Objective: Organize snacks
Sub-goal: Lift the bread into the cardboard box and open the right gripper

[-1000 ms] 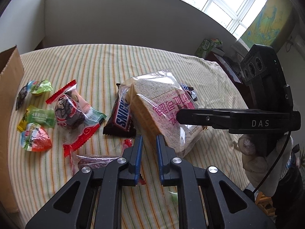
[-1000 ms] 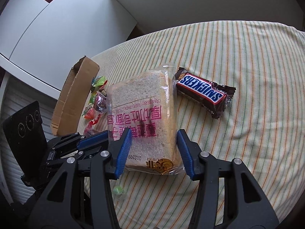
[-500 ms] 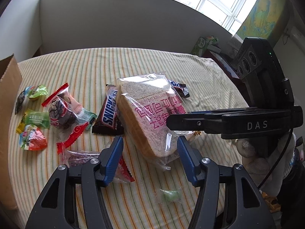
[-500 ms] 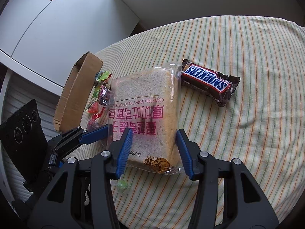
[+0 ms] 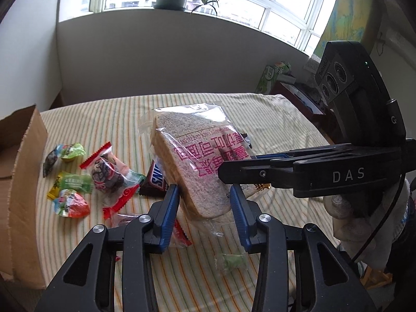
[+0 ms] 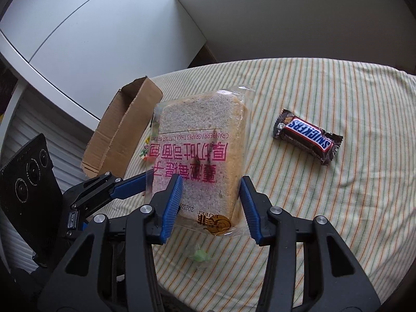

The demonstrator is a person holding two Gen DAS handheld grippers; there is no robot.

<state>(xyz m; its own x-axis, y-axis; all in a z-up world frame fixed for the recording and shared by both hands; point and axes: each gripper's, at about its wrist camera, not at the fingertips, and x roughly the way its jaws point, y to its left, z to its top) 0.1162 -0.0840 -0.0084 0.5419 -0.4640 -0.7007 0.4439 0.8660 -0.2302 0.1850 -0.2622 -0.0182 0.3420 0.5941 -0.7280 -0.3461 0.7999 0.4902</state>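
A clear bag of sliced bread with pink print [image 5: 200,161] [image 6: 202,153] is lifted off the striped tablecloth. My right gripper [image 6: 210,202] is shut on its near end and holds it up. My left gripper [image 5: 205,208] is open with its jaws on either side of the bread's lower corner; I cannot tell if they touch it. A Snickers bar [image 6: 308,136] lies on the cloth to the right, and another [image 5: 156,179] shows behind the bread. An open cardboard box [image 5: 18,171] [image 6: 122,127] stands at the table's left.
Several small wrapped candies [image 5: 72,182] and a red-edged snack pack [image 5: 109,174] lie between the box and the bread. A small green candy [image 5: 231,260] [image 6: 200,256] lies near the table's front edge. A wall and window run behind the table.
The bread bag has risen off the table in my right gripper and tilted upright. My left gripper, nearly shut a second ago, opened and moved in around the bread's corner.
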